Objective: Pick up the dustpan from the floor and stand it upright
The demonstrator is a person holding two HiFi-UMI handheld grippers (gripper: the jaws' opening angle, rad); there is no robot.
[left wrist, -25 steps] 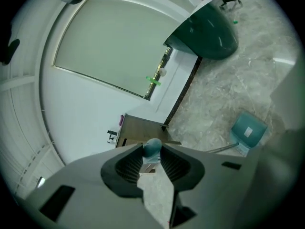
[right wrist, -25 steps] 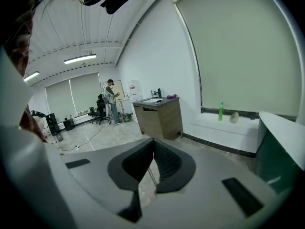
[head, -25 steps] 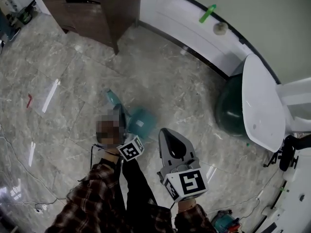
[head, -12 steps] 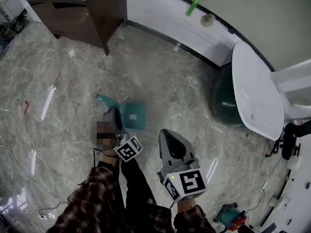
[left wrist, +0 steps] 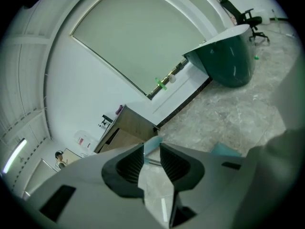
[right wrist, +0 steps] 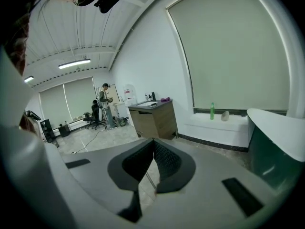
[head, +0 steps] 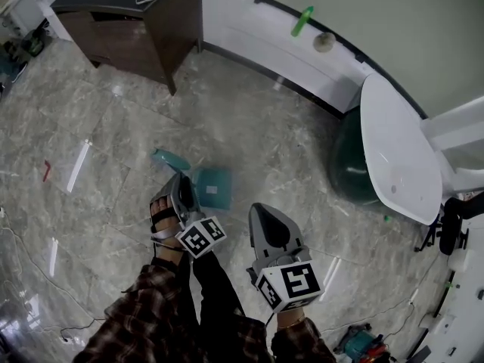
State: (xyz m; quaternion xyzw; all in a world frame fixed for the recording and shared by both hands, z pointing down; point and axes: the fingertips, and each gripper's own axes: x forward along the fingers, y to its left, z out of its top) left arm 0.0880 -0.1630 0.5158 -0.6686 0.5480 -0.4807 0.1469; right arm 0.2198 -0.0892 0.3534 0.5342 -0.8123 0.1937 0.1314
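Note:
A teal dustpan (head: 212, 187) lies flat on the marble floor, its teal handle grip (head: 168, 159) pointing left. My left gripper (head: 180, 181) hovers over the stem between pan and grip, jaws a little apart. In the left gripper view the left gripper (left wrist: 151, 149) frames the handle grip (left wrist: 151, 143) and a thin metal stem just beyond its tips, and a corner of the pan (left wrist: 224, 150) shows to the right. My right gripper (head: 258, 209) hangs to the right of the pan, shut and empty. The right gripper view shows the right gripper (right wrist: 153, 142) with its tips touching.
A brown wooden cabinet (head: 144, 13) stands at the back left. A white ledge (head: 249, 25) along the wall carries a green bottle (head: 301, 21). A white tabletop (head: 393, 150) on a dark green base (head: 349, 165) is at the right. Cables (head: 45, 308) trail over the floor at lower left.
The head view has shifted slightly. My left gripper stays over the dustpan's handle and the dustpan still lies on the floor. The right gripper has hardly moved.

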